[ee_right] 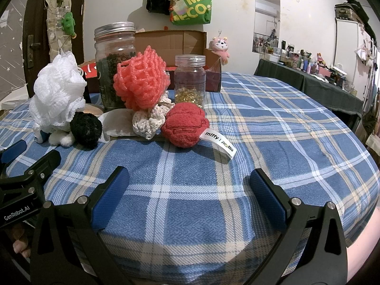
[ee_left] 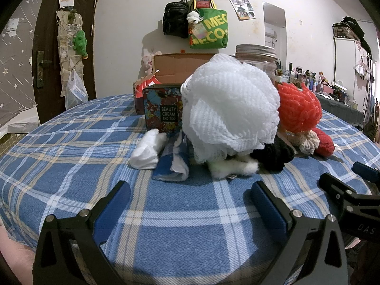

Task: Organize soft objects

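White mesh of a bath pouf [ee_left: 230, 109] bulks at the centre of the left wrist frame, piled on the plaid tabletop [ee_left: 95, 147] with a coral pouf [ee_right: 140, 80], a cream crochet piece [ee_right: 152, 121], a black pompom [ee_right: 86, 128] and a red plush [ee_right: 184, 127]. Two jars and a cardboard box [ee_right: 171, 39] stand behind. At the bottom of each frame, the left gripper [ee_left: 190, 197] and right gripper [ee_right: 190, 185] hold their fingers spread wide, empty.

A white mesh pouf [ee_left: 228, 104] fills frame centre; a coral foam net [ee_right: 141, 82], cream crochet piece [ee_right: 152, 118], red plush [ee_right: 184, 124] and black pompom [ee_right: 85, 128] cluster mid-left.
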The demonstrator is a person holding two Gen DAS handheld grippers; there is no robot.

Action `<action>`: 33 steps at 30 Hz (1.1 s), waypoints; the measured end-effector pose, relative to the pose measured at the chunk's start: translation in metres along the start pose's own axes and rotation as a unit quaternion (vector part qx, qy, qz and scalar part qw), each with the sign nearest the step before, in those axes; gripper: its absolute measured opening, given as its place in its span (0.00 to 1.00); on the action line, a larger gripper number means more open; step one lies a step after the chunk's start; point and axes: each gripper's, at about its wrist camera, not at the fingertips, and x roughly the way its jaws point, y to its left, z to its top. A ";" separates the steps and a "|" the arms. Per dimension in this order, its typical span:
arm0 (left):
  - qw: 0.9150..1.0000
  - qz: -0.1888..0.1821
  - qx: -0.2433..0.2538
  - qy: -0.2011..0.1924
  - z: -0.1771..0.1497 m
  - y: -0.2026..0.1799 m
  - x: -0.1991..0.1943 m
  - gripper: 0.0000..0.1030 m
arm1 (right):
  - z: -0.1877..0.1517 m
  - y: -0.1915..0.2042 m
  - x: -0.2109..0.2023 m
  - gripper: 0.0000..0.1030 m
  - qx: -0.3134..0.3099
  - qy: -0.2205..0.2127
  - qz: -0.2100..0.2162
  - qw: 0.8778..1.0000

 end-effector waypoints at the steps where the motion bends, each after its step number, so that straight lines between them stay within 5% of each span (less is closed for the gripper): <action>1: 1.000 0.000 0.000 0.000 0.000 0.000 0.000 1.00 | 0.000 0.000 0.000 1.00 0.000 0.000 0.000 1.000; 22: 1.000 0.000 0.000 0.004 0.001 0.000 0.000 1.00 | 0.000 0.002 0.000 1.00 0.000 0.002 0.002 1.000; 33: 1.000 -0.015 -0.011 0.001 0.016 0.008 -0.008 1.00 | 0.014 -0.013 -0.009 1.00 0.035 0.008 0.038 0.999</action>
